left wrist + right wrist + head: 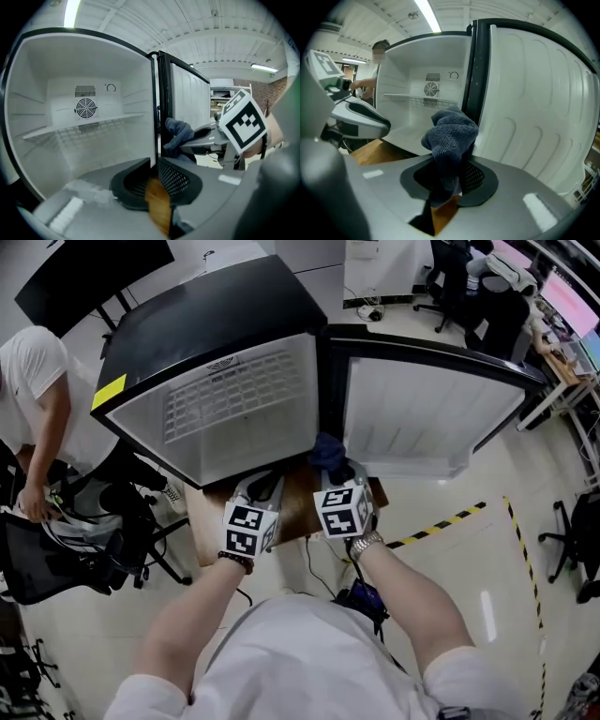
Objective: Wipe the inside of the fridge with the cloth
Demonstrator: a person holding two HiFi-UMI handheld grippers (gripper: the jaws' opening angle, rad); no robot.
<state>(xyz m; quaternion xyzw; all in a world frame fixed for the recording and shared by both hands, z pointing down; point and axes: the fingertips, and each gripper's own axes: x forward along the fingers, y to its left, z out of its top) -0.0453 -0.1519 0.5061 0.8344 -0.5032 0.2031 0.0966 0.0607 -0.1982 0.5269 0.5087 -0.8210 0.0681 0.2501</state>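
My right claw (449, 165) pinches the cloth (451, 133). The dark blue bundle is clamped between the pads and bulges up above them. The cloth sits just in front of the black hinge edge of the fridge (225, 324), between the open cabinet and the door (422, 418). It is outside the cabinet, and I cannot tell whether it touches the edge.

My left claw (154, 165) is just beside the right one, on its left. Its jaws are nearly together with only a narrow slit between them. Nothing is in the slit, and the wood of the table (300, 507) shows through it. This claw points at the front edge of the cabinet's right wall.

The cabinet is white inside. A wire shelf (84, 123) crosses it about halfway up, and a round fan grille (86, 108) sits in the back wall above the shelf. The door stands swung wide to the right, its ribbed white liner facing me. The table shows under the fridge's front edge, below both claws.

Farther left, a person (37, 381) in a white shirt bends over a black chair (56, 559). On the floor to the right runs a yellow-and-black tape (450, 521).
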